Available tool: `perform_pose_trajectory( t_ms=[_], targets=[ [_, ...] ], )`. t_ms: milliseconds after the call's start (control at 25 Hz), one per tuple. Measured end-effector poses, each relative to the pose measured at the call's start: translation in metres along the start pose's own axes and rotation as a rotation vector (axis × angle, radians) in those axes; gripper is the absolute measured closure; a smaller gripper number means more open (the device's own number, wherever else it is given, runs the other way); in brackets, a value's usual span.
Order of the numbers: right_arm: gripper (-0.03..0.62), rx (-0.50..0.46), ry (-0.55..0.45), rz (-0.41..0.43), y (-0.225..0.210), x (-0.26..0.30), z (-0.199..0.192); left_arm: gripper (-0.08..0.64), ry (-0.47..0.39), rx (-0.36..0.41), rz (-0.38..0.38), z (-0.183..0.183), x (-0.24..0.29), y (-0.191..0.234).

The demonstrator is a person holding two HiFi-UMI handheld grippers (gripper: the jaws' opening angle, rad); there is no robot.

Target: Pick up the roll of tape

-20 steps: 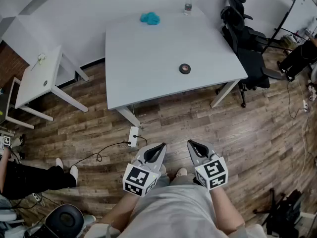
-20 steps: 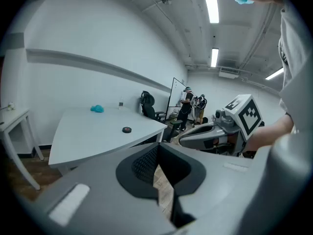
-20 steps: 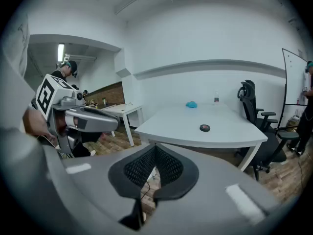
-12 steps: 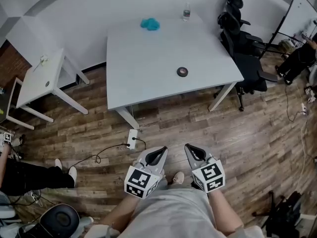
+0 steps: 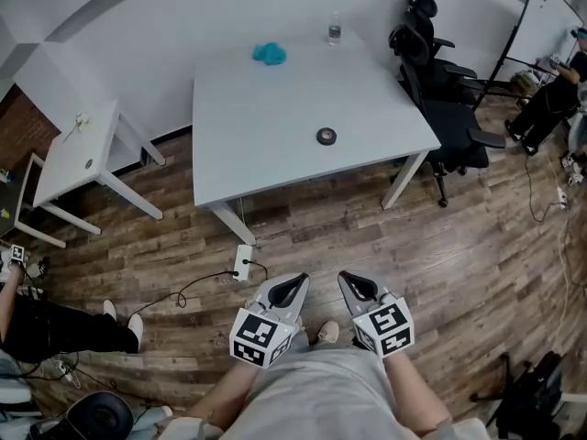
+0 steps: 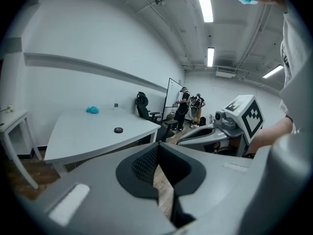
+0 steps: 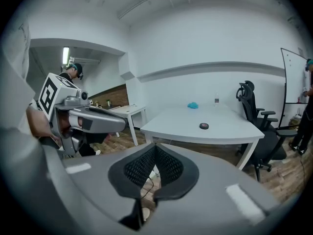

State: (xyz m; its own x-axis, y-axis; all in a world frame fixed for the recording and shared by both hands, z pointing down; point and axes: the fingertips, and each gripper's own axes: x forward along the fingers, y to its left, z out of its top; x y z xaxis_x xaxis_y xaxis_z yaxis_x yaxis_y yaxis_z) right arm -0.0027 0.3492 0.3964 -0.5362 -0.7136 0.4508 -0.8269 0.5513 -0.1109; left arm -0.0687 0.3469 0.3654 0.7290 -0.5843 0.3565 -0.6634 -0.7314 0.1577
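The roll of tape (image 5: 326, 137) is a small black ring lying flat on the white table (image 5: 275, 126), right of its middle. It also shows far off in the left gripper view (image 6: 118, 129) and in the right gripper view (image 7: 204, 126). Both grippers hang close to my body over the wooden floor, well short of the table. My left gripper (image 5: 292, 285) is shut and holds nothing; in its own view the jaws (image 6: 156, 148) meet at the tip. My right gripper (image 5: 353, 282) is likewise shut and empty, its tip (image 7: 155, 148) pointing towards the table.
A blue cloth (image 5: 269, 54) and a water bottle (image 5: 335, 33) stand at the table's far edge. Black office chairs (image 5: 440, 71) crowd its right side. A small white side table (image 5: 78, 154) stands left. A power strip (image 5: 242, 262) with cable lies on the floor before the table. A seated person's legs (image 5: 55, 324) show at left.
The table and the tape have shifted a little left and down in the head view as the camera moved. Both grippers keep their place in front of my body, still shut.
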Motion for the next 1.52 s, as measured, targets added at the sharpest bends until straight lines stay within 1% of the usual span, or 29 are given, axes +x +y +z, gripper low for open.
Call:
perform_pose_trajectory(
  t_ms=[240, 400, 680, 1160, 1520],
  targets=[
    [0.584, 0.002, -0.013, 0.018, -0.006, -0.009, -0.005, 0.54, -0.008, 0.002, 0.021, 0.004, 0.005, -0.012],
    [0.584, -0.019, -0.019, 0.037, -0.012, -0.016, -0.006, 0.54, -0.015, -0.002, 0.037, 0.004, 0.012, -0.02],
    [0.584, -0.019, -0.015, 0.043, -0.028, -0.02, -0.01, 0.54, -0.022, 0.011, 0.035, 0.009, 0.026, -0.023],
    [0.584, -0.016, -0.024, 0.033, -0.071, 0.016, 0.007, 0.54, -0.027, 0.014, 0.019, 0.024, 0.074, 0.013],
    [0.584, 0.003, -0.029, 0.0, -0.113, 0.065, 0.033, 0.54, -0.023, 0.024, 0.004, 0.043, 0.117, 0.064]
  ],
)
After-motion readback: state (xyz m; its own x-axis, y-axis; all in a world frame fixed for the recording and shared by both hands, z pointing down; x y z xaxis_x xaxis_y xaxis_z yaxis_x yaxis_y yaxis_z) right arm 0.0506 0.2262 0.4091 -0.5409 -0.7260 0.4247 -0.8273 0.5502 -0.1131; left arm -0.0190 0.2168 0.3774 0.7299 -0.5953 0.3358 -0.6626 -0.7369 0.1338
